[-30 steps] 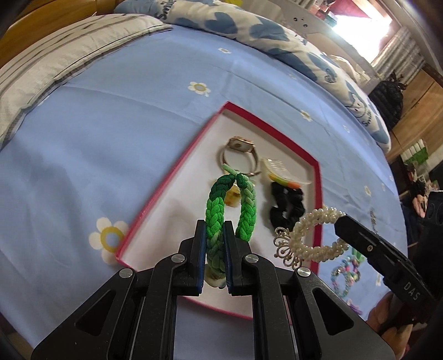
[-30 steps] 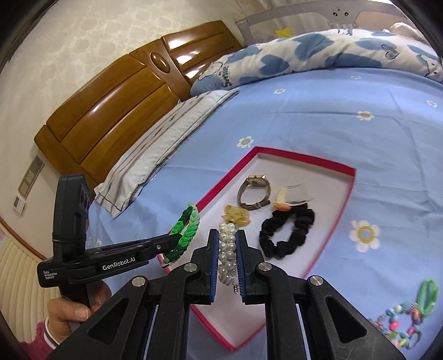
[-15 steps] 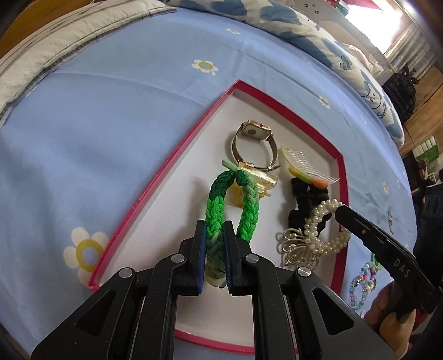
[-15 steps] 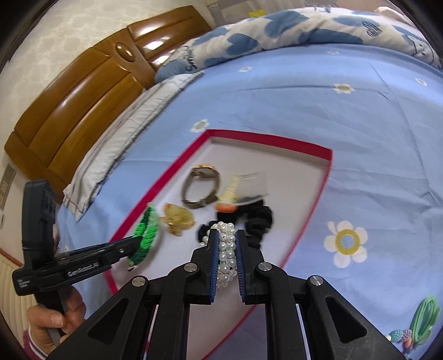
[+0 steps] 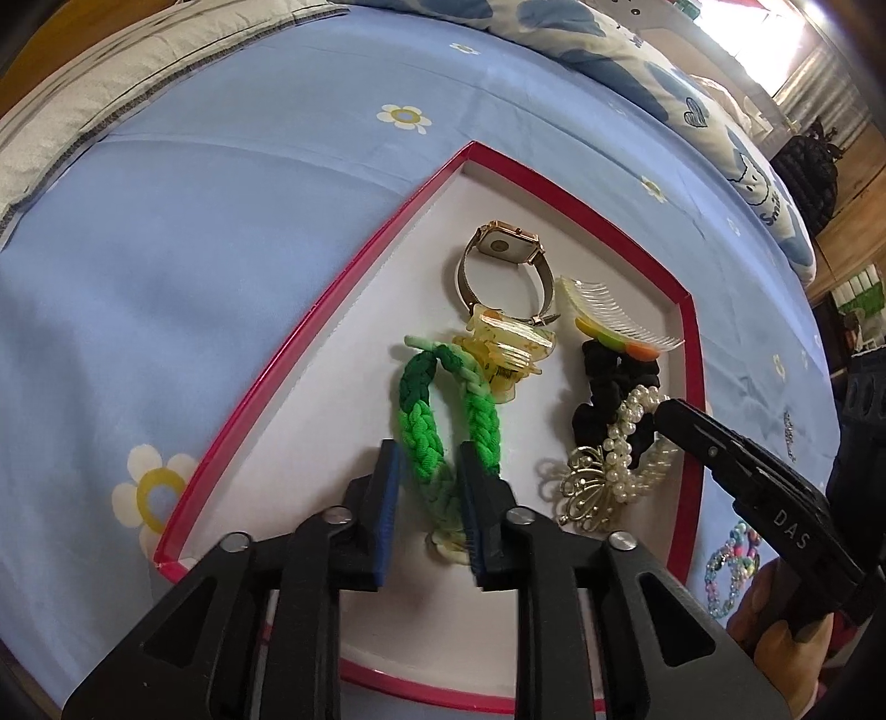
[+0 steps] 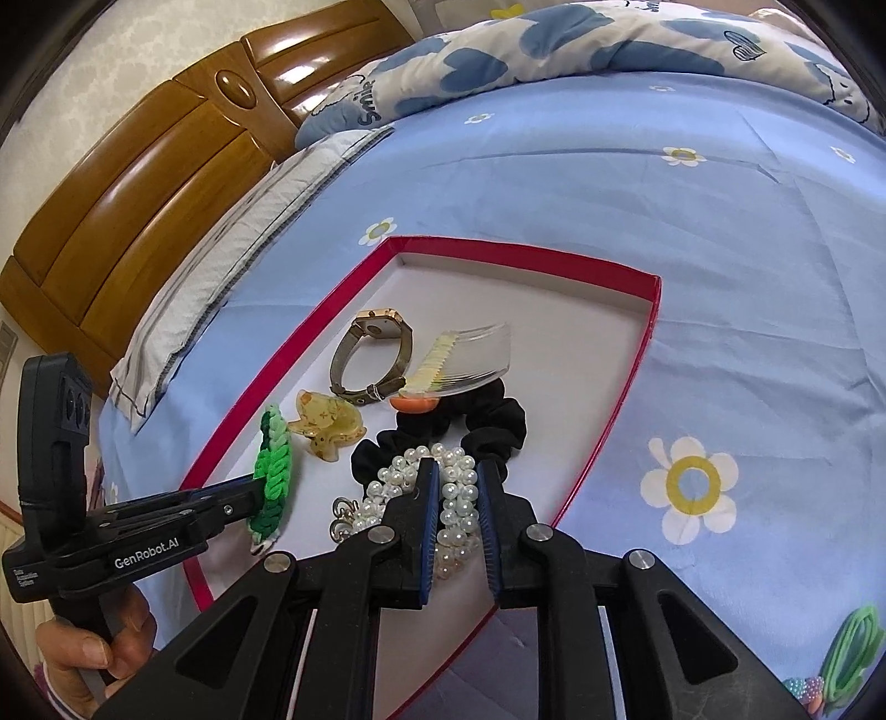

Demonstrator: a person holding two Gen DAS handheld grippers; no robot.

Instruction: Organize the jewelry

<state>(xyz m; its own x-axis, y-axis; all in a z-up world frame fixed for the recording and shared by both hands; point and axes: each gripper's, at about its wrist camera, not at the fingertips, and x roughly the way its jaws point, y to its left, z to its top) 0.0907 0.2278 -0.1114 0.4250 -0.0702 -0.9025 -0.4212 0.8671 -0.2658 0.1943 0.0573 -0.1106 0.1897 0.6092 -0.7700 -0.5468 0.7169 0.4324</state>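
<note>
A red-rimmed white tray [image 5: 332, 310] [image 6: 637, 354] lies on the blue bed sheet. My left gripper [image 5: 426, 487] is open, its jaws either side of a green braided bracelet [image 5: 426, 426] [image 6: 272, 471] that rests on the tray floor. My right gripper [image 6: 455, 509] is open around a pearl bracelet [image 6: 451, 493] with a gold butterfly charm [image 5: 590, 487], lying in the tray by a black scrunchie [image 6: 493, 421]. A gold watch [image 5: 506, 260], a yellow claw clip [image 5: 509, 354] and a clear comb [image 5: 614, 315] lie further in.
A beaded bracelet [image 5: 731, 570] and a green piece [image 6: 853, 648] lie on the sheet right of the tray. A striped pillow [image 6: 232, 232] and the wooden headboard [image 6: 138, 183] are to the left. A patterned quilt [image 6: 526, 50] lies beyond.
Both grippers came down into the tray and opened. The green bracelet and the pearl bracelet now lie on the tray floor, released.
</note>
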